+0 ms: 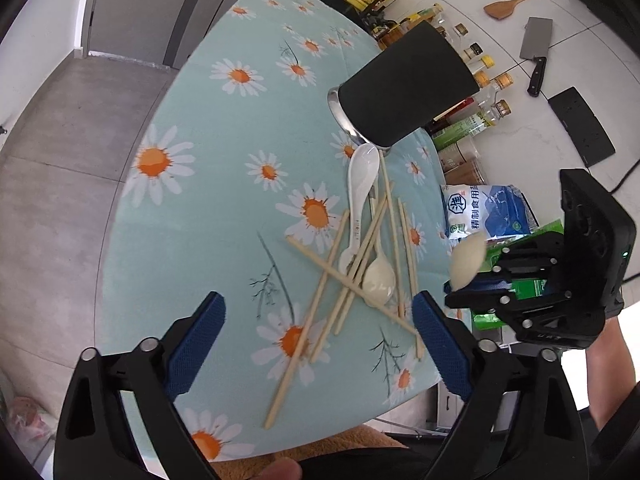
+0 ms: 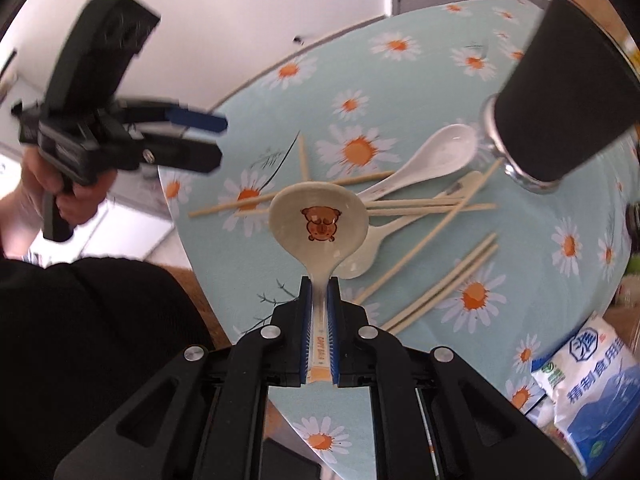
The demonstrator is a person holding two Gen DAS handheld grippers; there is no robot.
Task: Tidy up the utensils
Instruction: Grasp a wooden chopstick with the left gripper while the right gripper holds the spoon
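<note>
While right tool (image 2: pixel 319 296) grips bear spoon (image 2: pixel 319 222), chopsticks (image 2: pixel 424 204) scattered

Two matching handheld grippers, the left gripper (image 1: pixel 318 344) and the right gripper (image 2: pixel 320 320), with black skeletal frames, silver round bolts, blue ribbed finger pads (image 1: pixel 442 344), and a small green indicator light.

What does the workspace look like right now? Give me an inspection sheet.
Surface: round table under a daisy-print cloth.
Job's things: chopsticks scattered crosswise; white spoon and cream spoon among them; black holder standing beside the pile.
Clutter: salt bag at the table's edge.
Grippers: left gripper open, empty, over the pile; right gripper shut on bear-print spoon, held above the table.
Cables: black cable by a power strip.
Surroundings: bottles, cleaver, wooden spatula.
</note>
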